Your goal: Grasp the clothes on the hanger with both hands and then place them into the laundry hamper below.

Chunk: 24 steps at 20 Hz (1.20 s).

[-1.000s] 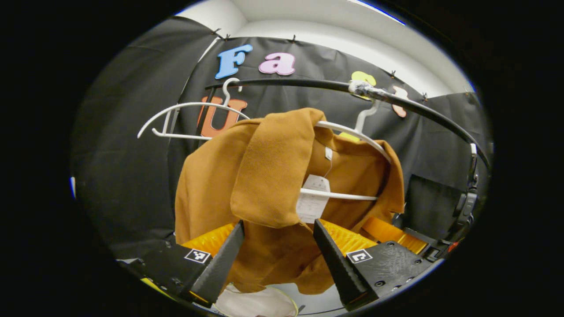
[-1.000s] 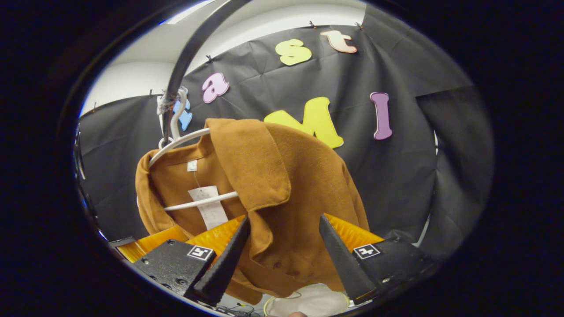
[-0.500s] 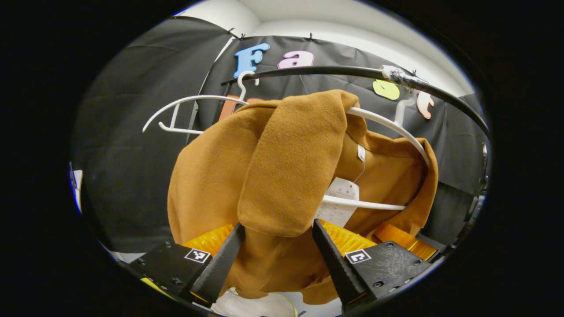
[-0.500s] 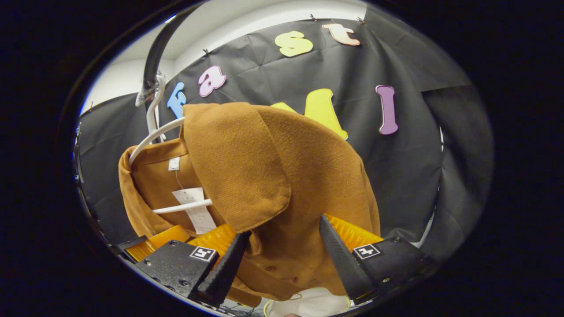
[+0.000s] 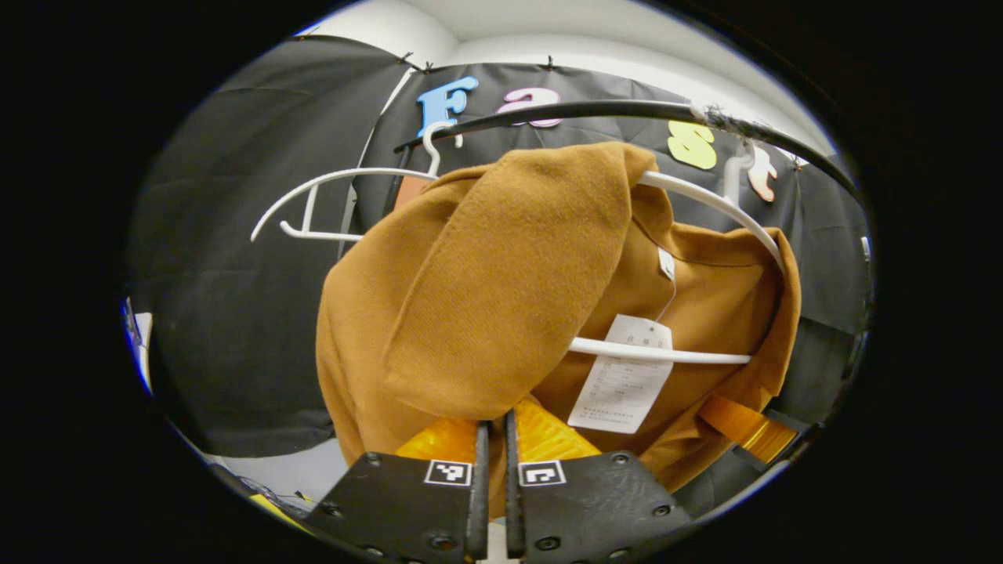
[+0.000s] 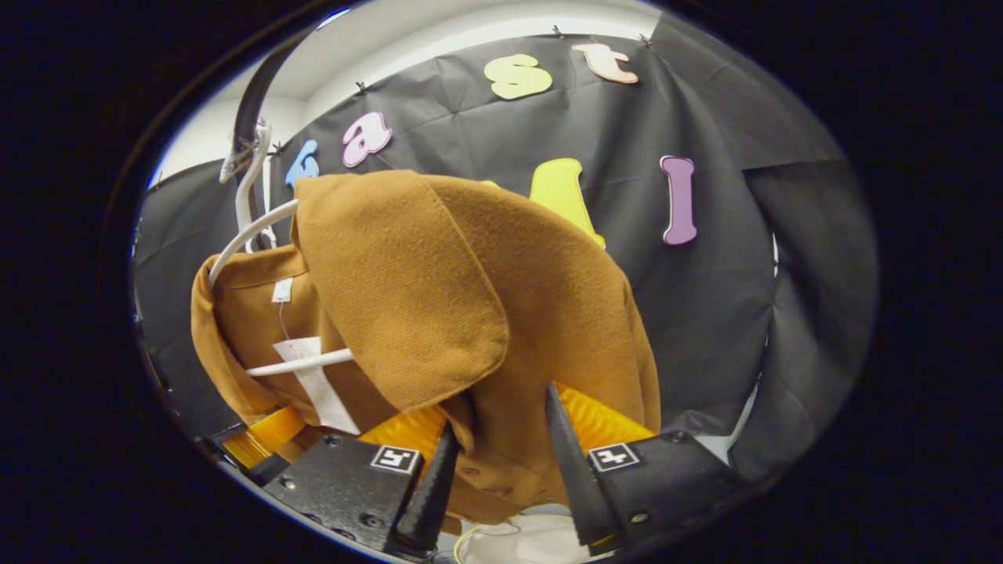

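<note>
The brown coat (image 5: 501,274) hides the left claw (image 5: 491,439) tips and most of the white hanger (image 5: 705,207).

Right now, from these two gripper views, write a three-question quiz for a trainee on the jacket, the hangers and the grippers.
1. True or false: the brown jacket hangs on a white hanger from the black rail.
2. Multiple choice: how does the left gripper stand? A) wide open, B) fingers closed nearly together on the jacket's fabric, C) holding the paper tag.
3. Fill in: the right gripper has its fingers apart, with the jacket's ______ between them.

Key
1. True; a second white hanger beside it is bare.
2. B.
3. Fabric; the jaws are not yet closed on it.
</note>
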Each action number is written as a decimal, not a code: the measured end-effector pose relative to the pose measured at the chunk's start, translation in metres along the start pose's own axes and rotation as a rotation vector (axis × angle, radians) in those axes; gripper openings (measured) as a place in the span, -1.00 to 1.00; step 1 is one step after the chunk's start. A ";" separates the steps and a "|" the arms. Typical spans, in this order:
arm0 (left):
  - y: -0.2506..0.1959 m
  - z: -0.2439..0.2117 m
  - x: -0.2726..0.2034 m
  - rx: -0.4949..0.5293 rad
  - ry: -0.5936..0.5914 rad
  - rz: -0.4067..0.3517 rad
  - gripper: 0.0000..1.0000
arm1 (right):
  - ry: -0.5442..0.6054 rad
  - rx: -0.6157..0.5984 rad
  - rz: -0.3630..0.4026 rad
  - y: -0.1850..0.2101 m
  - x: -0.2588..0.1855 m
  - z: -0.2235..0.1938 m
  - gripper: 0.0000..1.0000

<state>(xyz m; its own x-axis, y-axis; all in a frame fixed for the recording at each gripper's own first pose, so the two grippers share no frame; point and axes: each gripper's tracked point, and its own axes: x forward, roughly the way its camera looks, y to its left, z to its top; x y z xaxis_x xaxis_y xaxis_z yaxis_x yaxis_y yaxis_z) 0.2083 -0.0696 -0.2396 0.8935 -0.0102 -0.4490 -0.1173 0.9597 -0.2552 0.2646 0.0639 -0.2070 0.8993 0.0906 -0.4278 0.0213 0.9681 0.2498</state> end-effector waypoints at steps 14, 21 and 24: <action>0.012 0.015 -0.046 -0.067 -0.035 -0.124 -0.92 | -0.101 0.086 -0.078 -0.055 -0.042 0.010 -0.77; 0.014 0.030 -0.067 -0.070 -0.049 -0.188 -0.99 | -0.136 0.038 -0.128 -0.068 -0.062 0.019 -0.77; 0.011 0.029 -0.072 -0.039 -0.068 -0.214 -0.81 | -0.156 0.032 -0.140 -0.074 -0.068 0.028 -0.77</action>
<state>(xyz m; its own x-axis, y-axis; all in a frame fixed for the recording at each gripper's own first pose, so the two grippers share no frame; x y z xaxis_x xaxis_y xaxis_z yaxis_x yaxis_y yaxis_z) 0.1556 -0.0501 -0.1851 0.9267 -0.1924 -0.3229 0.0625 0.9260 -0.3724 0.2145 -0.0206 -0.1719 0.9434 -0.0837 -0.3209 0.1622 0.9604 0.2265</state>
